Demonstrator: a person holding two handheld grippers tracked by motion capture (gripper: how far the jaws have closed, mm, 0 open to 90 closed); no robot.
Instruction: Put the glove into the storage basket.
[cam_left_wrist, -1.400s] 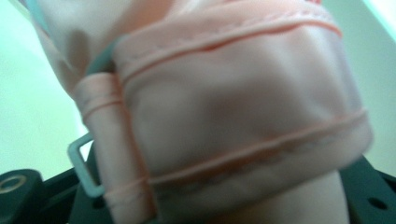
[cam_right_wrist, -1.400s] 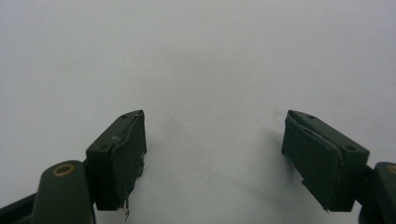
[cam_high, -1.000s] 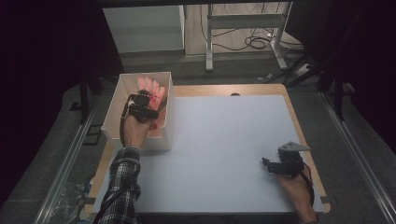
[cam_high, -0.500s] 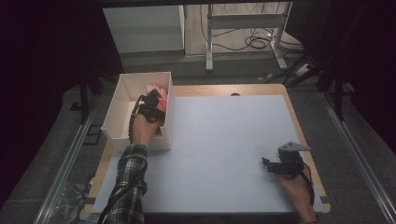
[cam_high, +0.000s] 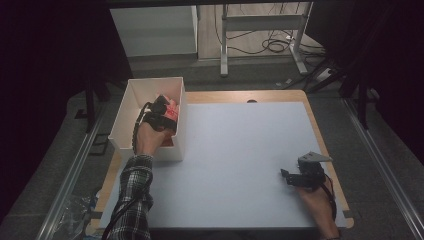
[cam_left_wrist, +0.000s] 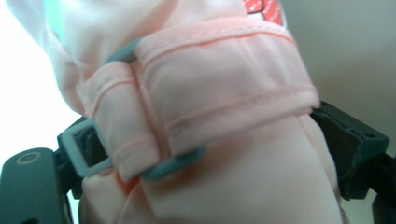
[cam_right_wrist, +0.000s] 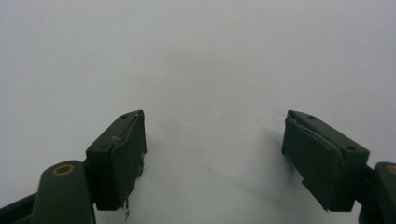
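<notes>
At the left of the table stands a white box (cam_high: 125, 112), open at the top. The person's left hand reaches into it with the left gripper (cam_high: 162, 111), whose jaws are closed on a pink fabric item (cam_left_wrist: 219, 121), seemingly a garment or bag with a stitched strap and grey-green plastic buckles (cam_left_wrist: 86, 149). The fabric sits directly between the jaws, the strap running across them from side to side. The bundle lies inside the box against its right wall, so lifting it out likely means going straight up. Far right, well apart, the right gripper (cam_high: 300, 177) rests near the white table surface (cam_high: 240, 150), jaws spread wide and empty.
</notes>
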